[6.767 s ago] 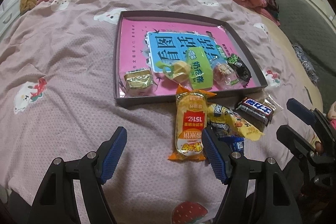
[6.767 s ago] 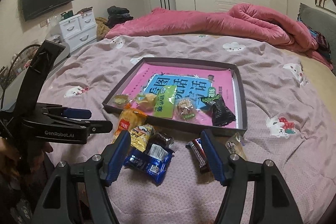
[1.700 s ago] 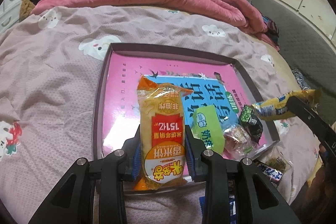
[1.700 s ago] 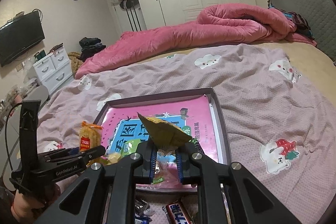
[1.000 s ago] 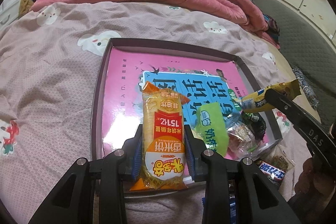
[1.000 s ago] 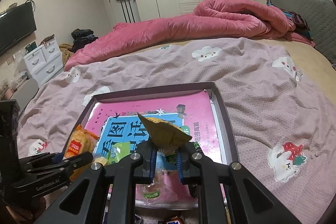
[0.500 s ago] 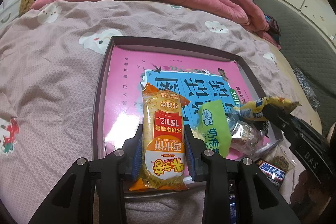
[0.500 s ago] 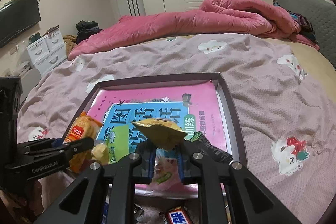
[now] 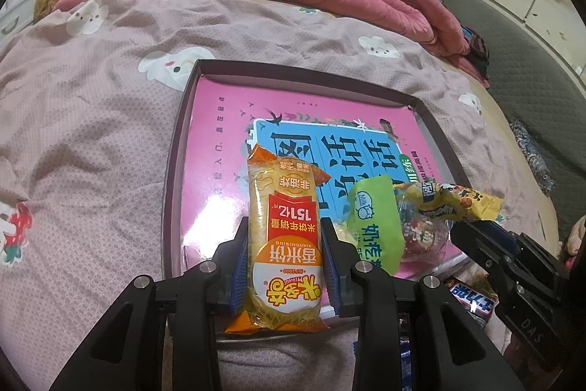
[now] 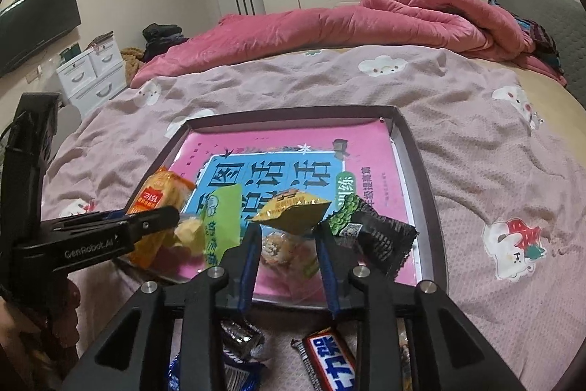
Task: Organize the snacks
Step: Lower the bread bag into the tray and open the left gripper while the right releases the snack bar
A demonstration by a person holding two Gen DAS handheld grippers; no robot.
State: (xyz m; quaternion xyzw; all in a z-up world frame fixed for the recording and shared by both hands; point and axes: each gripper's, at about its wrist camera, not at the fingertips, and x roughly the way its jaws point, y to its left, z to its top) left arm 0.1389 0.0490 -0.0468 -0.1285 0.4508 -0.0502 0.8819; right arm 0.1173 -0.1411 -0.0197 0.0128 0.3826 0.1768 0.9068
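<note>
Left tool (image 9: 285, 262): closed on the orange rice-cracker pack (image 9: 284, 240), gripped across its width near the lower end; the pack's long axis runs straight ahead along the fingers, its far end reaching over the near-left part of the tray (image 9: 175, 149), its near end hanging outside the tray's near edge. Right tool (image 10: 289, 244): fingers spread wider than the yellow snack packet (image 10: 293, 211), which sits at their tips; whether they pinch it cannot be told. This packet lies above the near-middle of the tray, over the wrapped sweets there. Tray: shallow, dark-rimmed, lined with a pink and blue book cover, resting on the bed (image 9: 84, 120). Loose on the bed outside the tray's near edge: chocolate bar (image 10: 329, 361), blue wrapper (image 10: 234, 374). Judgement: each held snack needs only lowering and release; the right tool is nearer the loose items.
</note>
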